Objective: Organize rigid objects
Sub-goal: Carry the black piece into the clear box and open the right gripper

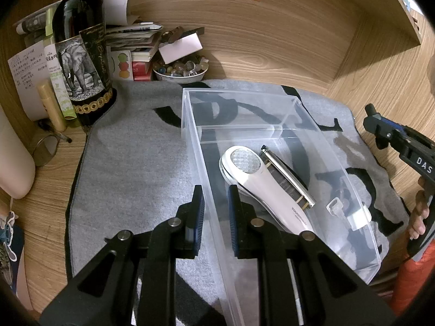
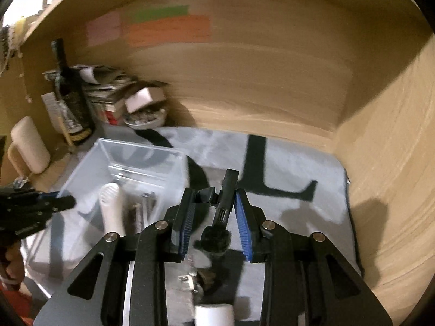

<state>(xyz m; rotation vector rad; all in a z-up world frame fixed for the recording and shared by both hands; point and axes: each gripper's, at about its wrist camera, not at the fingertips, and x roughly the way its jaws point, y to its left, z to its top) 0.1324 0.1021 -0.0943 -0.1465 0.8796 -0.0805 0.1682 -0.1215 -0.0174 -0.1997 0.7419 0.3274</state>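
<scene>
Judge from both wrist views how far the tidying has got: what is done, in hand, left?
Done: white handheld device, harmonica and key lie in the clear bin. In hand: left tool clamps the bin wall; right tool carries a black gadget. Left: small items on the mat.

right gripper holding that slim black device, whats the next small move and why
Probably carry the slim black device left over the clear plastic bin. The right gripper grips it above the grey mat, and the left gripper pinches the bin's wall.
</scene>
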